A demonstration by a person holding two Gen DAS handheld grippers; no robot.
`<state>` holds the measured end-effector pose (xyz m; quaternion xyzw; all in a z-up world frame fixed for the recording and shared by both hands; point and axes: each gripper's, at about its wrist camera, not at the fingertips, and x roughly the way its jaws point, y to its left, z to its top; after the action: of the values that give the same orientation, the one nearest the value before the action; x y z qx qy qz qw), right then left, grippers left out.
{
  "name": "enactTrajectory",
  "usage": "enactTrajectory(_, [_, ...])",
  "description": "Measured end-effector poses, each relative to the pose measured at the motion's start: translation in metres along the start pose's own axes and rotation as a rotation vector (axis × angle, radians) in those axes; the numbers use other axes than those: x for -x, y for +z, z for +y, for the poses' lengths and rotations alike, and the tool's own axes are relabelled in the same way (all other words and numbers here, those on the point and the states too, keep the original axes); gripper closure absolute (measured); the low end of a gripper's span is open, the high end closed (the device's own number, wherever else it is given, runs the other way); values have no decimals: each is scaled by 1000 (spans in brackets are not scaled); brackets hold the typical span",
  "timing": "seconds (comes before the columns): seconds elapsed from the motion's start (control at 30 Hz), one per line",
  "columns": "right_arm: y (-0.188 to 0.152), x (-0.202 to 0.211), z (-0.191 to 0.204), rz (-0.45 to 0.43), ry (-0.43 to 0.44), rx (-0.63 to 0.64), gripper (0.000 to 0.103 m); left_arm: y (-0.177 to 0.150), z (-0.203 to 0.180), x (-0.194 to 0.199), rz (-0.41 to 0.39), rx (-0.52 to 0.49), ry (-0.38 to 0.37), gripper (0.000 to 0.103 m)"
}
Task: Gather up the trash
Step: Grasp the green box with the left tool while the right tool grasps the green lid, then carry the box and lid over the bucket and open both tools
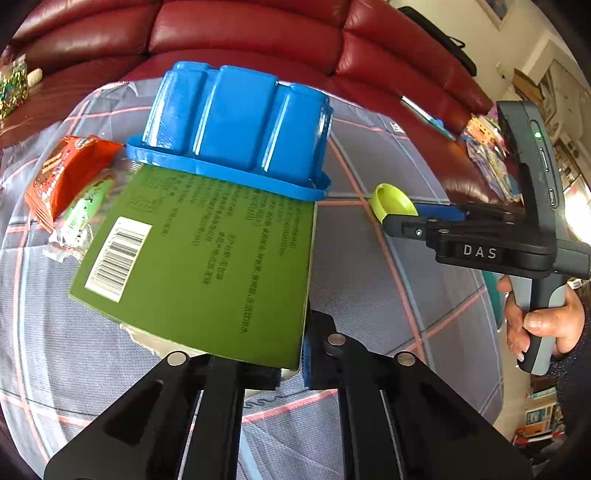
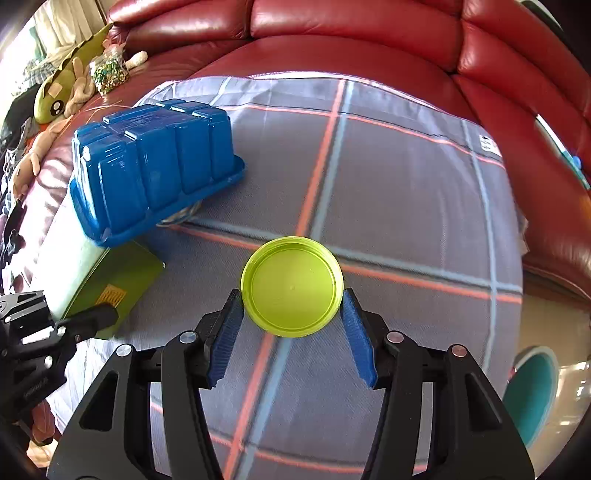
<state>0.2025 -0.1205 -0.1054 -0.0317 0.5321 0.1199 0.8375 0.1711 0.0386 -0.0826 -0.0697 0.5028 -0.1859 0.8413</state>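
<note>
My left gripper [image 1: 291, 365] is shut on a flat green box [image 1: 207, 254] with a barcode and holds it above the checked cloth [image 1: 369, 288]. An upturned blue plastic tray [image 1: 240, 125] rests on the box's far end. My right gripper [image 2: 291, 310] is shut on a round lime-green lid [image 2: 291, 286], pinched at both sides by the blue pads [image 2: 356, 332]. The right gripper with the lid [image 1: 393, 201] also shows at the right of the left wrist view. The blue tray [image 2: 155, 166] and green box [image 2: 118, 284] lie left in the right wrist view.
An orange snack wrapper [image 1: 62, 173] and a pale green wrapper [image 1: 83, 218] lie left of the box. A red leather sofa [image 2: 369, 33] rings the cloth-covered surface. Soft toys [image 2: 59, 96] sit at the far left; clutter [image 1: 491, 155] lies on the sofa's right.
</note>
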Motion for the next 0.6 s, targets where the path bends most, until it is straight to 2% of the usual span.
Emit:
enactTrajectory(0.17, [-24,23,-10,-13,-3,-14,51,-13,-21,14,0,-31,-5,97])
enactTrajectory(0.4, [-65,65,-33,-55,-14,-61,51,-35,-69,29,8,-114,-20,98])
enactTrajectory(0.6, [-93,101,-60,-101,-31,-102,51,-39,-108,40,-6,-173,-53,98])
